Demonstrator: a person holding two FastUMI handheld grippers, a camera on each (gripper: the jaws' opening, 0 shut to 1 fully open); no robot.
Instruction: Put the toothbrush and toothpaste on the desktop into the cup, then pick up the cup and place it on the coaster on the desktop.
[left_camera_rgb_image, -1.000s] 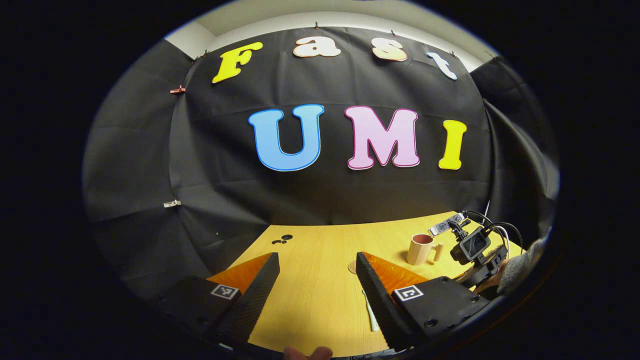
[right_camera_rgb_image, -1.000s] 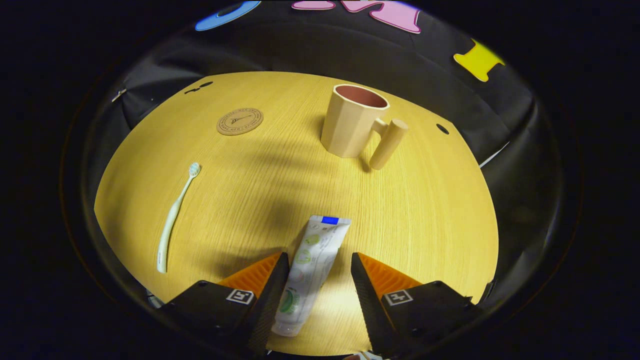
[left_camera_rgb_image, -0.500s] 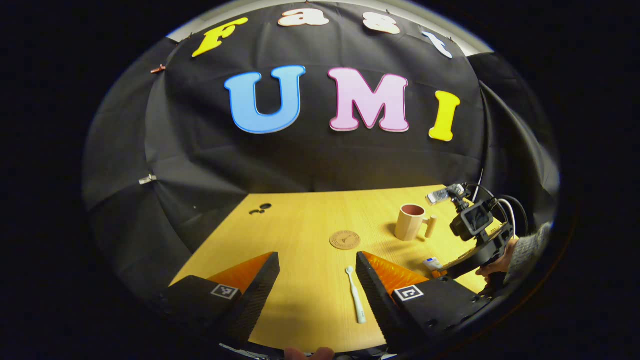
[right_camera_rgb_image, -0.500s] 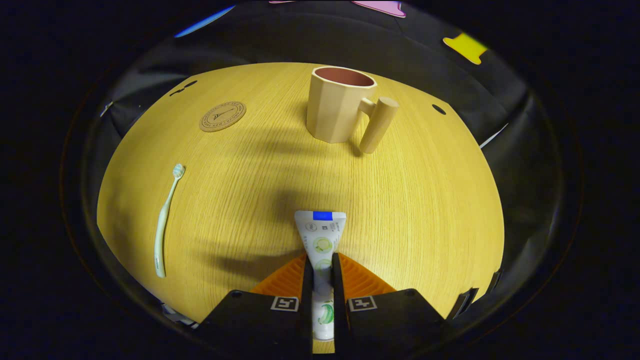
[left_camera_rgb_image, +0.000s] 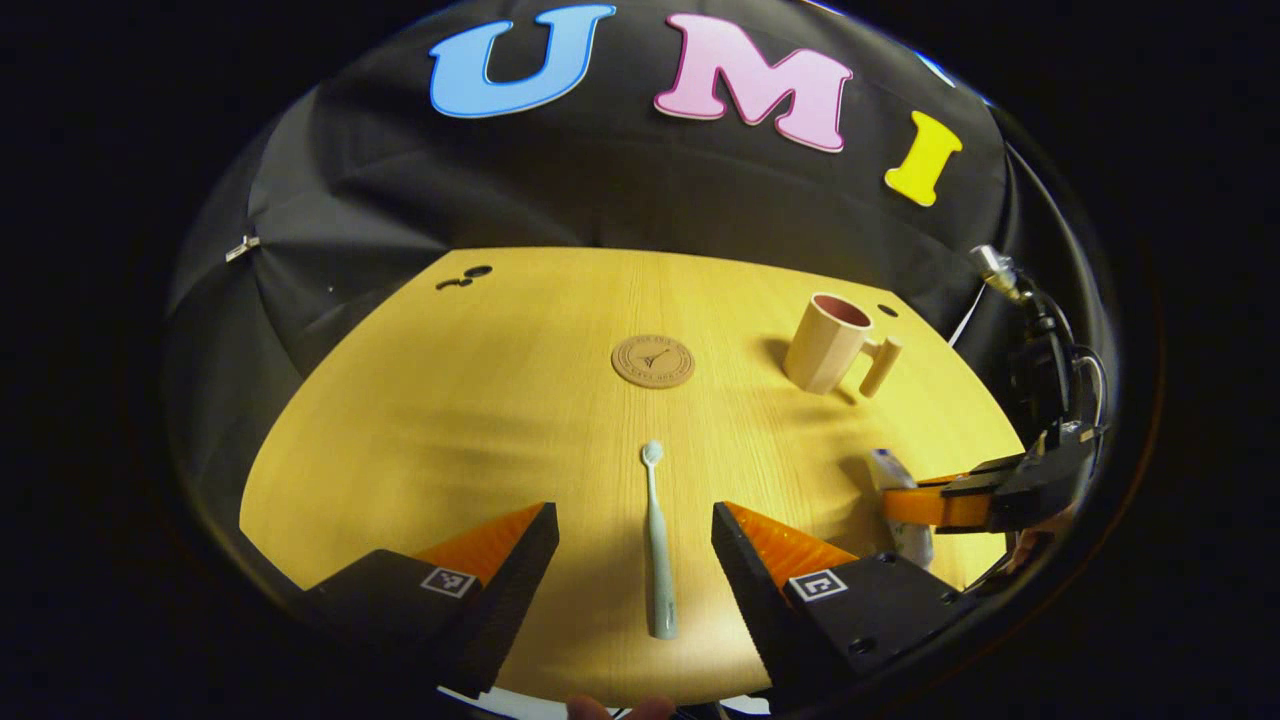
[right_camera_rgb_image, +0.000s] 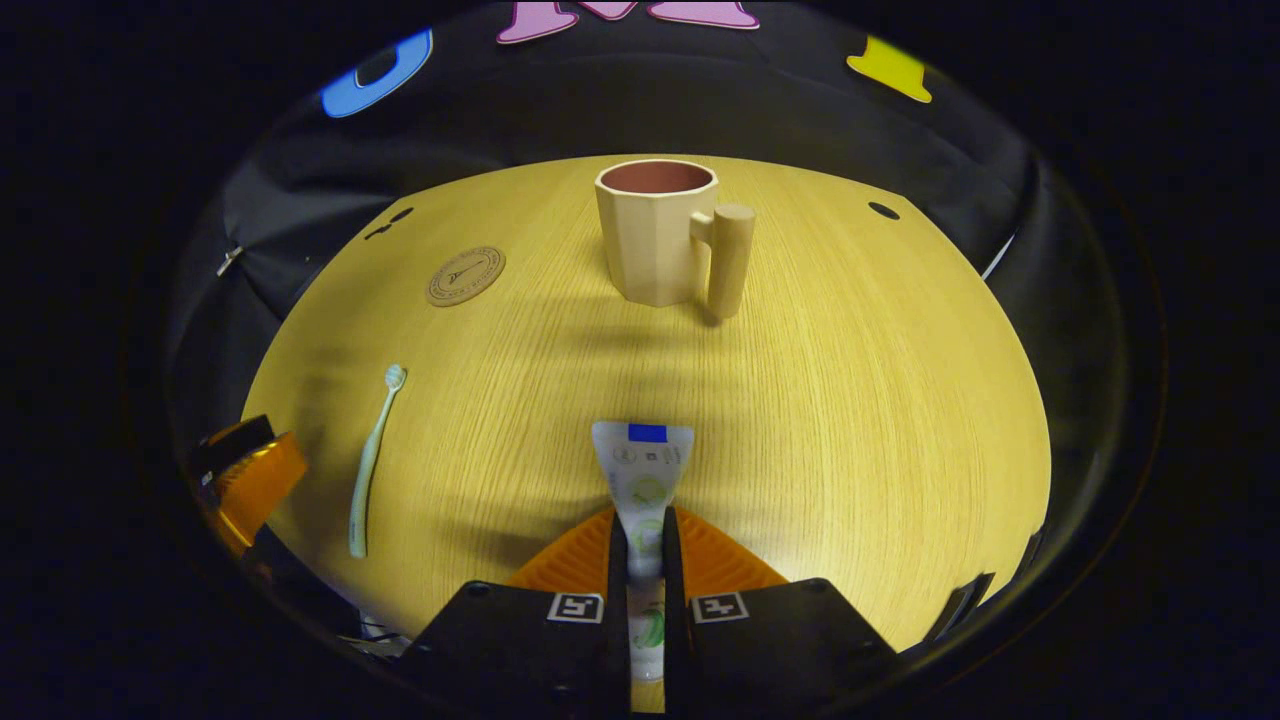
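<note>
Right gripper clamped on toothpaste, in front of cup; left gripper spread wide around toothbrush

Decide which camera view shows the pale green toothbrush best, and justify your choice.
The left gripper view: the pale green toothbrush lies flat on the wooden desktop, centred lengthways between the open left hand-held gripper fingers. In the right gripper view it appears smaller, curved, far off to the left edge.

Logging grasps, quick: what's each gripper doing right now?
Left gripper: open, toothbrush lying between its fingers, ungripped.
Right gripper: shut on the toothpaste.
</note>
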